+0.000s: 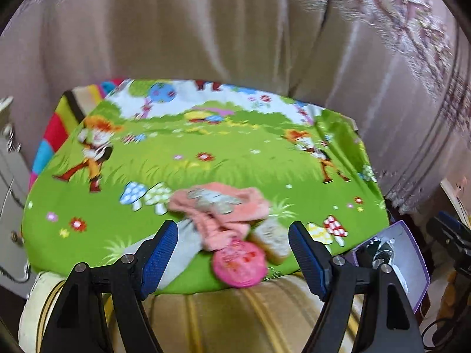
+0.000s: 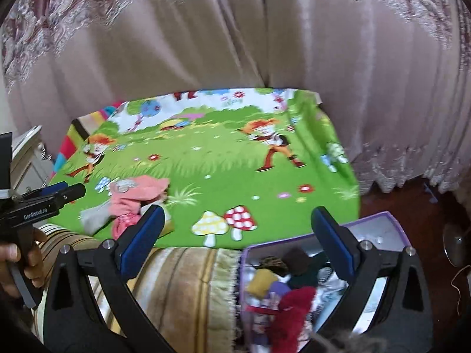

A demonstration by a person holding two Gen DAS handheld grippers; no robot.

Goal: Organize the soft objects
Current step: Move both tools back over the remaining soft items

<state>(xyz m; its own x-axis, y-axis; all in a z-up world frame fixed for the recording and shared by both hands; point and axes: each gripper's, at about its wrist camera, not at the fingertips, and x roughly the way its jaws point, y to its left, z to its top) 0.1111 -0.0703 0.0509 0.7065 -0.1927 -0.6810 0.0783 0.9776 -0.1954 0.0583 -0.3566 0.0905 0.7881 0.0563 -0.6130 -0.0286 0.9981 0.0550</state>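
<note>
A pile of soft items lies at the near edge of the green cartoon cloth (image 1: 206,158): a pink sock bundle (image 1: 223,209), a grey sock (image 1: 179,247), a round pink plush piece (image 1: 240,264) and a beige piece (image 1: 272,239). My left gripper (image 1: 232,253) is open, its fingers on either side of the pile and just in front of it. The pile also shows in the right wrist view (image 2: 132,200), left of my right gripper (image 2: 238,235), which is open and empty above a purple box (image 2: 379,223) that holds several soft items, a red fuzzy one (image 2: 291,309) among them.
The cloth (image 2: 220,170) covers a raised surface over a striped yellow cover (image 2: 182,273). Pink curtains (image 2: 235,44) hang behind. A white cabinet (image 1: 8,176) stands to the left. The purple box (image 1: 397,253) sits on the dark floor (image 2: 412,203) to the right.
</note>
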